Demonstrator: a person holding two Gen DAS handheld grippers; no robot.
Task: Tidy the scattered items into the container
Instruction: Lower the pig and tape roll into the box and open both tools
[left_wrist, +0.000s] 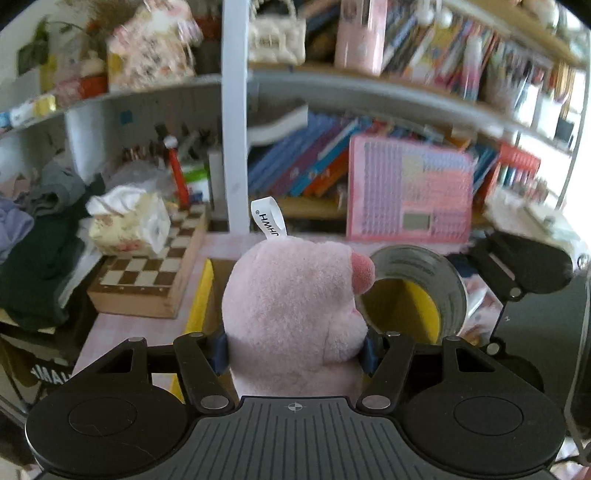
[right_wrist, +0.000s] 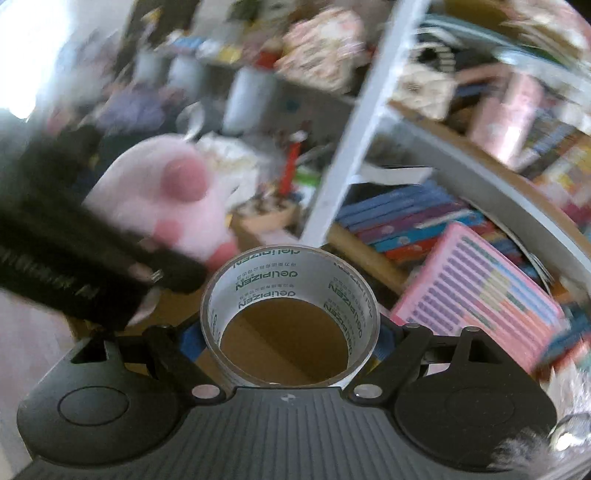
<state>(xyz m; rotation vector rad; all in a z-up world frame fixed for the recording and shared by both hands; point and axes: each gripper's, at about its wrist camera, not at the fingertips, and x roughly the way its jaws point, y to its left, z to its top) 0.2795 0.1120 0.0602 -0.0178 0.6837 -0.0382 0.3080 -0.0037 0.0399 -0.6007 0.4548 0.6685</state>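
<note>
The left hand-held gripper (left_wrist: 295, 350) pinches a pink plush toy (left_wrist: 291, 314); just right of the toy, the right hand-held gripper (right_wrist: 290, 339) clamps a tape roll (right_wrist: 290, 317). Both hang above a cardboard box (left_wrist: 218, 295) with a yellow flap. I'd centre each over the opening before letting go. Only the right view shows brown cardboard through the roll's core; the left alone shows a chessboard (left_wrist: 147, 269) left of the toy.

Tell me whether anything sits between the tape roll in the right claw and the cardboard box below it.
Nothing visible does. The tape roll, held in the right claw, hangs over the cardboard box, whose brown floor shows bare through the roll's core. The pink plush toy in the left claw is beside it, not beneath.
</note>
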